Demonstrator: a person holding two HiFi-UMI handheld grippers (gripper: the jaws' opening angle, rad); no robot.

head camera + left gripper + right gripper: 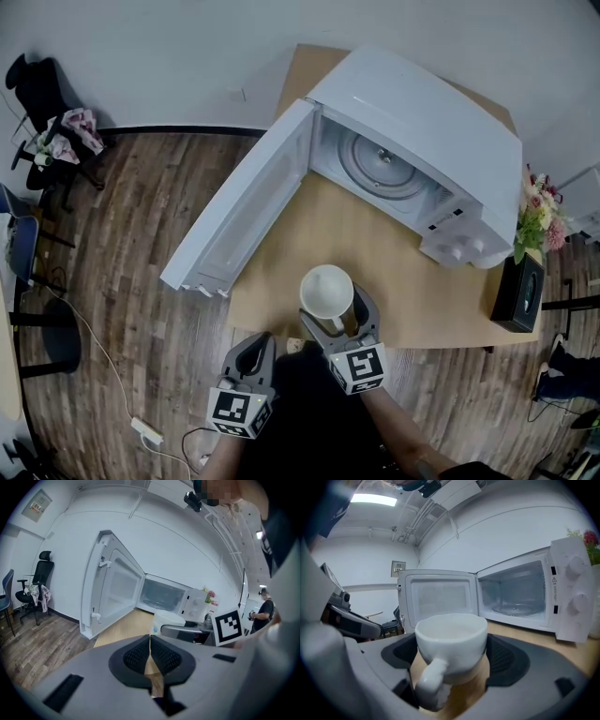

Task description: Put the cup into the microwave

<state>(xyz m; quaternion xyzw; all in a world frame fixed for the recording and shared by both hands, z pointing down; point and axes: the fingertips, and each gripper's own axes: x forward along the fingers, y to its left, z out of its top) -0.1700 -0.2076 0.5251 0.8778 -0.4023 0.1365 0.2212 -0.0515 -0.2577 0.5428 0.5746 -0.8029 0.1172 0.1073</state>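
A white cup (pixel 326 292) with its handle toward me is clamped between the jaws of my right gripper (pixel 335 315), above the near edge of the wooden table (pixel 281 309). In the right gripper view the cup (pixel 451 637) fills the gap of the right gripper (pixel 450 654), its pads pressed on both sides. The white microwave (pixel 422 159) stands at the table's far side, its door (pixel 246 211) swung wide to the left and the glass turntable (pixel 382 166) bare. My left gripper (pixel 257 343) hangs shut and empty below the table's near edge, left of the cup.
A black vase with flowers (pixel 534 225) stands at the table's right end beside the microwave. An office chair (pixel 47 103) is by the far wall on the left. A power strip (pixel 146 431) and its cable lie on the wood floor.
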